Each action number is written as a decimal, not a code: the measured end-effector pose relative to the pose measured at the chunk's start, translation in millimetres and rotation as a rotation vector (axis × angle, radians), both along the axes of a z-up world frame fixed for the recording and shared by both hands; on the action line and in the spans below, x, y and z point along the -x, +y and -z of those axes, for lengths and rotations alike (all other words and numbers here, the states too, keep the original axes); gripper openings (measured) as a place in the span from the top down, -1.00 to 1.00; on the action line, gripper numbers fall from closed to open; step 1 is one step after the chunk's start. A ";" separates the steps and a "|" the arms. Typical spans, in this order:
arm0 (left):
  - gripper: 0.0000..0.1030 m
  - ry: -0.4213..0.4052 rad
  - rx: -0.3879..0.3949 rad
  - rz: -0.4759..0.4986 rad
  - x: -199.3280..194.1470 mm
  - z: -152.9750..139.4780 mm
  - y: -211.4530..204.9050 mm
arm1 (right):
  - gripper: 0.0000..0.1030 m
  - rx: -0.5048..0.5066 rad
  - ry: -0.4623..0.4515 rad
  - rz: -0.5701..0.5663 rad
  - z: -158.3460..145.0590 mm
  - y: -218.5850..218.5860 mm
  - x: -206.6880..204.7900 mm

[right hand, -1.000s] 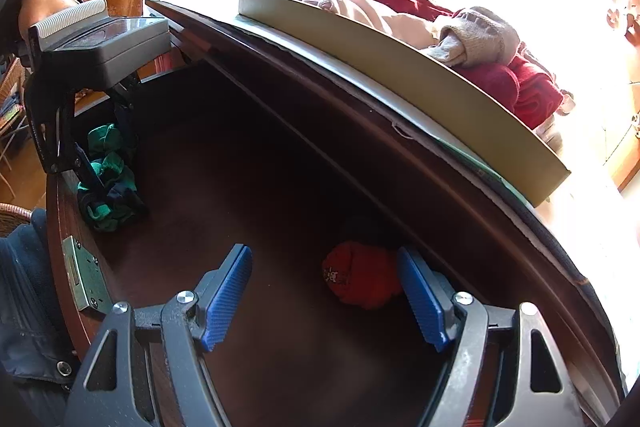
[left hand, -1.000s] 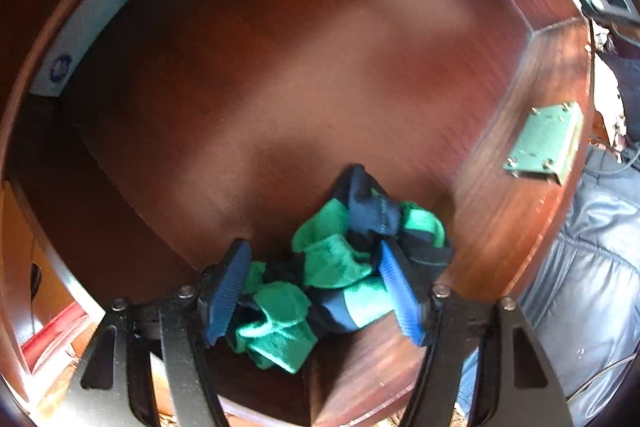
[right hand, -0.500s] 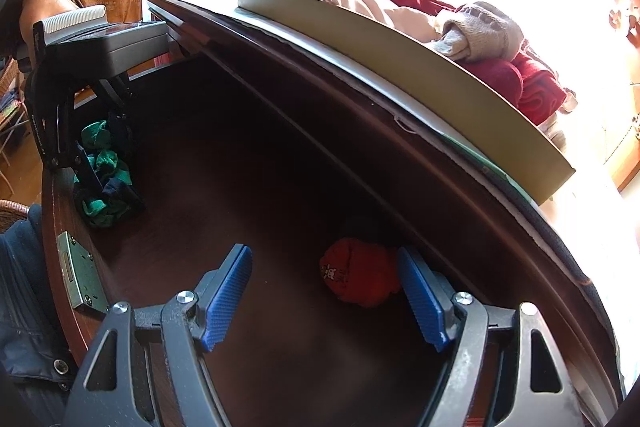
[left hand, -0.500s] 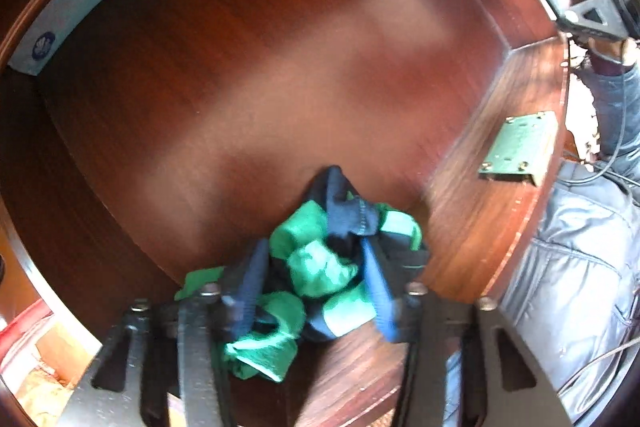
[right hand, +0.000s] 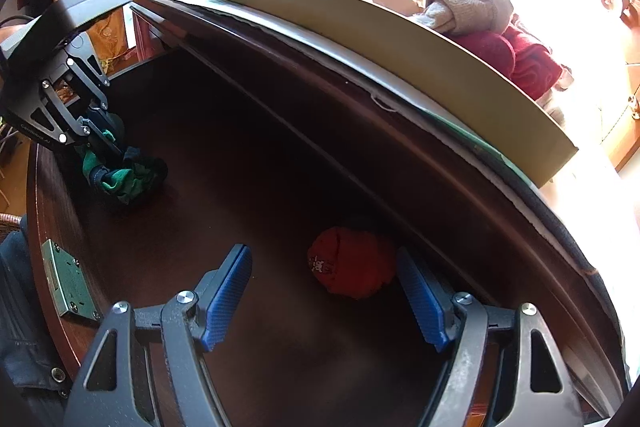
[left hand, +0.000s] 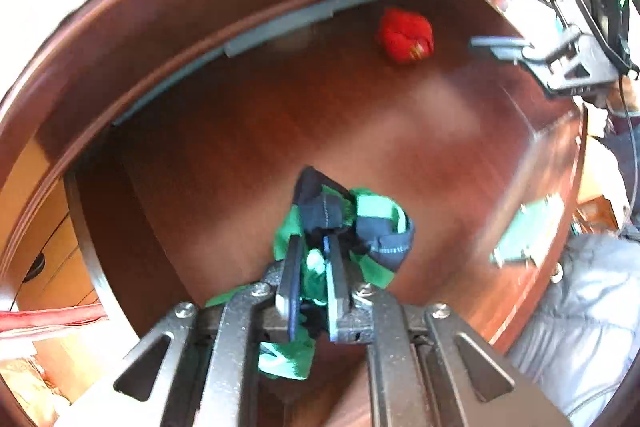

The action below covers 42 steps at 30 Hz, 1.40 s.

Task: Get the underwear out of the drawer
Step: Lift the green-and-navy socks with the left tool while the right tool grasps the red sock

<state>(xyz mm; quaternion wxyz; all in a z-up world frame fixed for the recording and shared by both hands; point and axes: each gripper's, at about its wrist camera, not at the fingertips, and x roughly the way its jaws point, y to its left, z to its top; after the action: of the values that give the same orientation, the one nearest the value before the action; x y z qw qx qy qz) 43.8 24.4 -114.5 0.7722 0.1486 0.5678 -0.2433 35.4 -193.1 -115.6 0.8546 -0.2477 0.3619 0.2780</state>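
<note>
My left gripper (left hand: 314,251) is shut on a crumpled green and navy pair of underwear (left hand: 360,223), pinching the cloth just above the dark wooden drawer floor (left hand: 320,115). From the right wrist view the same bundle (right hand: 128,175) hangs from the left gripper (right hand: 116,151) at the drawer's left end. A red rolled pair of underwear (right hand: 348,267) lies on the drawer floor at the back wall. My right gripper (right hand: 324,291) stands open over it, the red bundle near its right finger and untouched. The red bundle (left hand: 406,35) and right gripper (left hand: 496,15) also show in the left wrist view.
A green metal lock plate (right hand: 66,281) is screwed inside the drawer front (left hand: 536,227). On the dresser top stands a tan tray (right hand: 400,39) piled with folded red and beige clothes (right hand: 460,11). A person's grey padded jacket (left hand: 580,327) is close to the drawer front.
The left jaws have come together on the green and navy underwear and lifted it slightly. The left camera has tilted and now shows more of the drawer's back. The right gripper has stayed put.
</note>
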 end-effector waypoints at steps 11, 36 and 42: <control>-0.04 -0.072 -0.053 -0.014 -6.4 -0.6 -14.1 | -0.49 0.095 0.076 0.047 26.5 13.8 -31.9; -0.17 0.126 -0.067 0.023 -43.1 27.8 -35.1 | 0.64 0.301 0.129 -0.052 73.2 69.0 -24.3; -0.16 0.126 -0.078 0.029 -42.9 32.7 -47.3 | 0.93 0.224 0.251 -0.158 65.9 71.1 8.5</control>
<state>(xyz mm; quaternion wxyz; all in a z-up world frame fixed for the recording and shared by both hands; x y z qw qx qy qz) 86.7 -22.9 -147.1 0.7250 0.1713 0.6221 -0.2408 26.9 -122.1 -181.6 0.7453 -0.3326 0.4737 0.3309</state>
